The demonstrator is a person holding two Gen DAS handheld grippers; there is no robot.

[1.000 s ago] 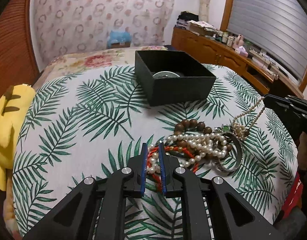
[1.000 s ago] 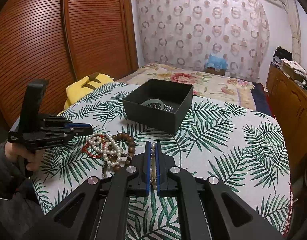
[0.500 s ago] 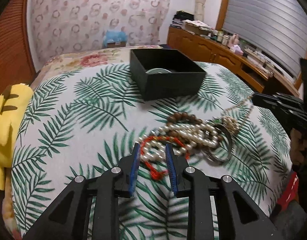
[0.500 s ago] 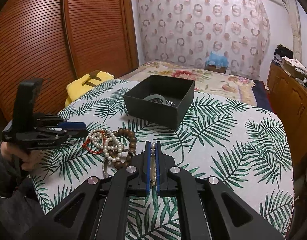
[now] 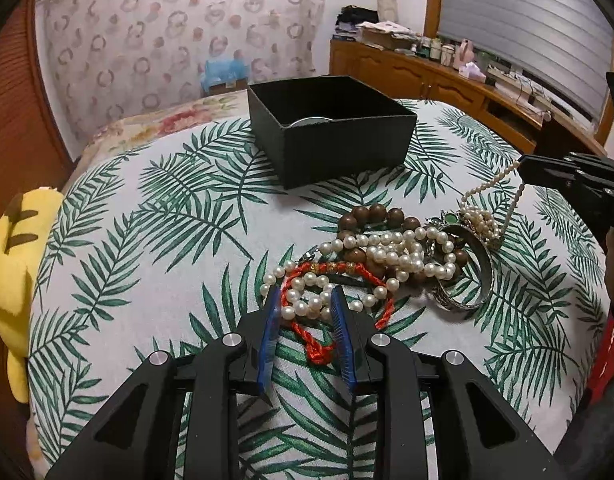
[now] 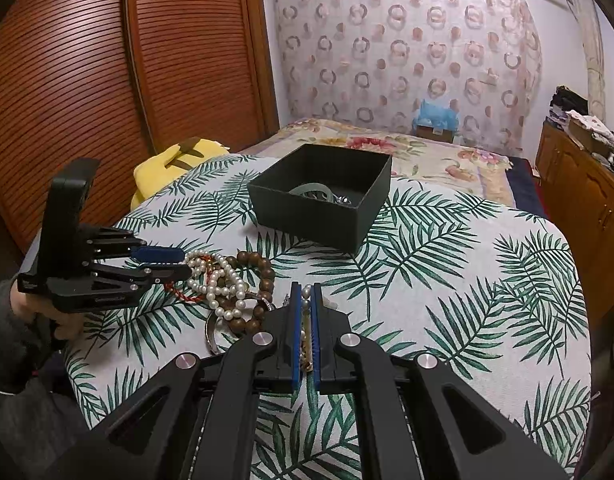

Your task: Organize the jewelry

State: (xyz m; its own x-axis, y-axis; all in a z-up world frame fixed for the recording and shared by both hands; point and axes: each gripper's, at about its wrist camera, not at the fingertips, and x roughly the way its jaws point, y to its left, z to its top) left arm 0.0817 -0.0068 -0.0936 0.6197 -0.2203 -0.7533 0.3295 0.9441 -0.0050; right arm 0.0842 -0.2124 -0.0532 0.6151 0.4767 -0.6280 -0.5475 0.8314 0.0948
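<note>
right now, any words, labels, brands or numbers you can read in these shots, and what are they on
None can be read.
Small pale print on the side of the left claw: too small to read.
Label on the cardboard box by the curtain: blurred, unreadable.
Black box: no marking shows on its walls.

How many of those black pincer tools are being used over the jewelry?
2. The left gripper is open around pearls and red cord at the pile's near edge; the right gripper is shut on a thin pearl strand beside the pile.
</note>
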